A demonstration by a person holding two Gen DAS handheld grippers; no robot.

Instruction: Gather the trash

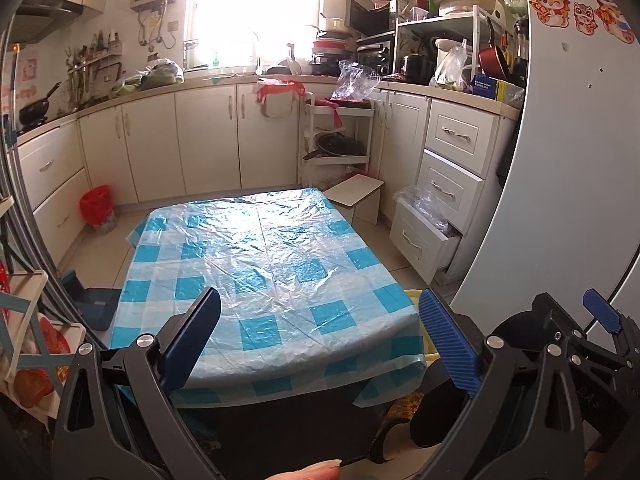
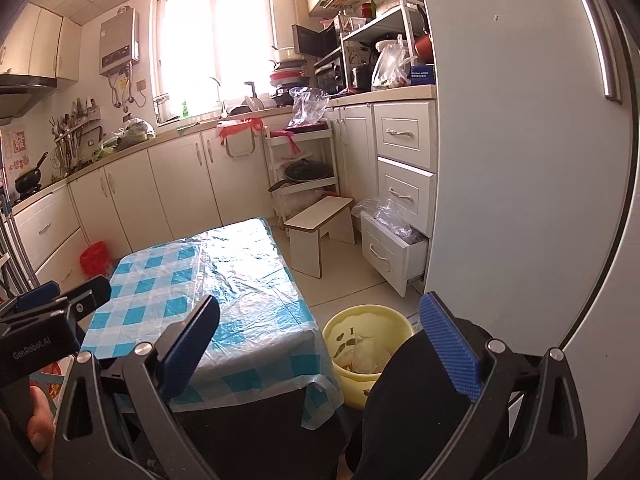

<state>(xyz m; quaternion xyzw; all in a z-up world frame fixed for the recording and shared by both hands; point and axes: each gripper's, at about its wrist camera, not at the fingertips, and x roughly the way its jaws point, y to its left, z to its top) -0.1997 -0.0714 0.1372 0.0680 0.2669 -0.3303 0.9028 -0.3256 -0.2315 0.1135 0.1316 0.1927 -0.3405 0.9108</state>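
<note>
Daylight floods in from the window point(image 1: 256, 12) far ahead of the tool, blown out white. Glare sheens the table point(image 1: 280, 248) cover; fisheye bending curves edges, corners dark.

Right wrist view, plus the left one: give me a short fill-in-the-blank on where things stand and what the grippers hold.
1. The table's plastic cover is checked white and ____.
2. The yellow bin stands on the floor between the table and the ____.
3. The left gripper and the right gripper are both ____, holding nothing.
4. The lowest drawer beside the fridge is pulled ____.

Missing words: blue; fridge; open; out
</note>
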